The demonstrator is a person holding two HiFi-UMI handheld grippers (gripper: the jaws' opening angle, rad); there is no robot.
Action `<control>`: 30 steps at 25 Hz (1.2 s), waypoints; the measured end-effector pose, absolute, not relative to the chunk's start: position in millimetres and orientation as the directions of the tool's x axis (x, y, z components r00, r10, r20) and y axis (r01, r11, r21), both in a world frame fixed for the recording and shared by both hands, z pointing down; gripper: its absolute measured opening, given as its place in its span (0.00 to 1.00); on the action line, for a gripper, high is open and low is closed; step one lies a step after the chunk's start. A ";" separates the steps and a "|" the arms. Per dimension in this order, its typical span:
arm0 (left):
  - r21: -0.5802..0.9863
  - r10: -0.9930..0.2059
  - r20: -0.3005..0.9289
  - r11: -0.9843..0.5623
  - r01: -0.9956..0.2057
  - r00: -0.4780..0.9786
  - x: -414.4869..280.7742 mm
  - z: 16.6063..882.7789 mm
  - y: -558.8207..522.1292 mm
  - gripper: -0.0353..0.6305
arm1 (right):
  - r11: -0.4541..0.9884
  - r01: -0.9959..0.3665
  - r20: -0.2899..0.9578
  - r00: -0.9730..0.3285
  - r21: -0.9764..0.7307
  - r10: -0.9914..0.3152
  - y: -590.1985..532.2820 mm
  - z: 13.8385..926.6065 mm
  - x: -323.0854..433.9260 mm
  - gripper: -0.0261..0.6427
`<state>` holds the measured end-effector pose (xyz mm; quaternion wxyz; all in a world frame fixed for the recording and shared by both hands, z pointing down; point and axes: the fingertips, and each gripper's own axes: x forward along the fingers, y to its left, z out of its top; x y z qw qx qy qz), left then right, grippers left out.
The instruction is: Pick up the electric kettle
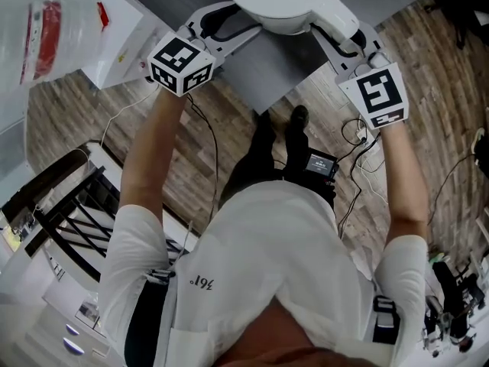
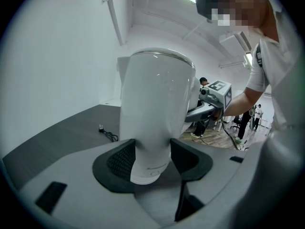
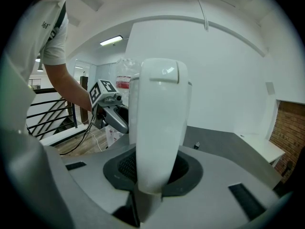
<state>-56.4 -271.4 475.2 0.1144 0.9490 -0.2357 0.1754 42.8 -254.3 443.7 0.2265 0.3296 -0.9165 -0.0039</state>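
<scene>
I'm holding the white plastic electric kettle (image 1: 279,2) between both claws over the dark grey tabletop (image 1: 267,71), left gripper (image 2: 151,151) clenched on its body, right gripper (image 3: 152,168) clamped on its handle, so I'm aiming to raise both evenly.

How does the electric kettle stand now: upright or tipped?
Upright. The electric kettle stands straight up in the left claw, its handle straight up in the right claw, top end uppermost.

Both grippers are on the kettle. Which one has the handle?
The right gripper: its jaws clamp the narrow handle. The left gripper instead grips the wide round body of the kettle.
</scene>
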 end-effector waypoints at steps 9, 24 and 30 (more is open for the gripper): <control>0.116 -0.410 0.400 -0.864 -0.490 0.819 -61.7 450.5 -256.0 0.41 | 0.778 -0.610 0.405 -0.680 0.150 -0.611 -238.3 419.7 37.4 0.18; 0.070 -0.430 0.378 -0.870 -0.488 0.820 -70.1 390.3 -215.8 0.41 | 0.769 -0.623 0.366 -0.688 0.145 -0.626 -196.7 362.9 29.7 0.18; 0.062 -0.430 0.355 -0.875 -0.480 0.830 -65.7 370.2 -206.7 0.40 | 0.763 -0.627 0.364 -0.682 0.156 -0.635 -186.6 342.4 33.9 0.18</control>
